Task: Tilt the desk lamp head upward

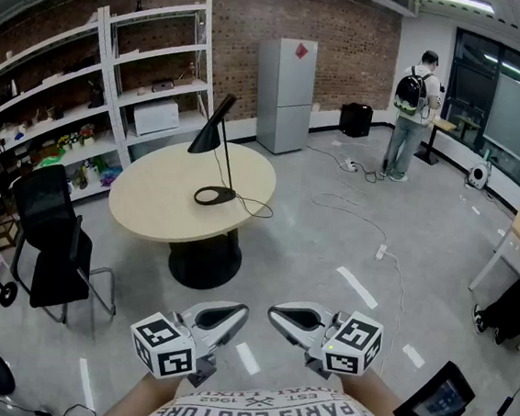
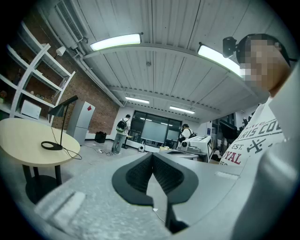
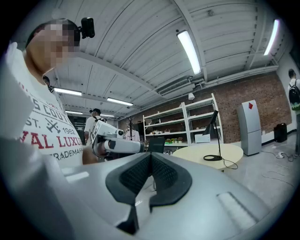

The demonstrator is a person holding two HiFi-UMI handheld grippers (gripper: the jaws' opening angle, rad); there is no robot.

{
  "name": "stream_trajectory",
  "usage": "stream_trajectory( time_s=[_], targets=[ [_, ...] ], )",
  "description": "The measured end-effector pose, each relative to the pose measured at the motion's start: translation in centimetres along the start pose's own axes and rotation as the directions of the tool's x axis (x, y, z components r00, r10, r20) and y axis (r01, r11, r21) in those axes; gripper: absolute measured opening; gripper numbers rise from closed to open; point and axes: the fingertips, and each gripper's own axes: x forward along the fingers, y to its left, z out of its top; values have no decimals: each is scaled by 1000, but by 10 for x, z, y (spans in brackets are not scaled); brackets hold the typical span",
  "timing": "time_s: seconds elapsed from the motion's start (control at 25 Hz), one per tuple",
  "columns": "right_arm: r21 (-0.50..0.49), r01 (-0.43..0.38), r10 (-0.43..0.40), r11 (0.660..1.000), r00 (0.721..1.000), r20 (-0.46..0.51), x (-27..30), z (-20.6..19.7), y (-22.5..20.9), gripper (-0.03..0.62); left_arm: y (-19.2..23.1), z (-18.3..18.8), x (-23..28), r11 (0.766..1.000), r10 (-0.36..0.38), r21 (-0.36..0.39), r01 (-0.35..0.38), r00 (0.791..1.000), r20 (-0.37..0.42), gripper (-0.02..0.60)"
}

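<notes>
Both grippers are held low and close to the person's chest, above the grey floor. The forearms come in from the bottom edge of the head view and the marker cubes face up. The left gripper (image 1: 228, 315) and the right gripper (image 1: 284, 317) angle inward so that their tips point at each other with a small gap between them. Neither is near the work. In each gripper's own view the dark ribbed pads are pressed together along their length with nothing between them — left gripper (image 2: 153, 172), right gripper (image 3: 150, 169); both are fully closed and empty.

The desk lamp (image 1: 216, 148) stands well ahead of them on the round beige table (image 1: 154, 205), its ring base (image 1: 214, 195) resting near the table's middle and its cord trailing off to the right. Its black cone head (image 1: 210, 127) slants on the thin stem, wide end down and to the left — untouched. A black chair (image 1: 46, 237) stands at the table's left.
</notes>
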Motion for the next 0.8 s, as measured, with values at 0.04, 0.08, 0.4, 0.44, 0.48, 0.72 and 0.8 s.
stream_trajectory(
  time_s=[0.04, 0.08, 0.4, 0.44, 0.48, 0.72, 0.8],
  targets=[
    [-1, 0, 0, 1000, 1000, 0, -2, 0, 0, 3, -1, 0, 1, 1000, 1, -2, -1, 1000, 4, 0],
    [-2, 0, 0, 1000, 1000, 0, -4, 0, 0, 3, -2, 0, 1, 1000, 1, -5, -1, 1000, 8, 0],
    [-15, 22, -22, 1000, 1000, -1, -16, 0, -5, 3, -4, 0, 10, 999, -6, -41, 7, 1000, 17, 0],
    [-14, 27, -27, 1000, 1000, 3, -17, 0, -6, 3, -5, 0, 12, 999, -10, -41, 10, 1000, 17, 0],
    [-10, 32, -32, 999, 999, 10, -18, 0, -6, 3, -5, -1, 13, 999, -13, -42, 14, 1000, 18, 0],
    [0, 48, -48, 999, 999, 19, -25, -1, -7, 5, -12, -6, 16, 997, -30, -73, 32, 999, 24, 0],
    [8, 45, -45, 999, 999, 23, -26, -2, -6, 5, -14, -8, 16, 996, -29, -79, 31, 999, 27, 0]
  ],
)
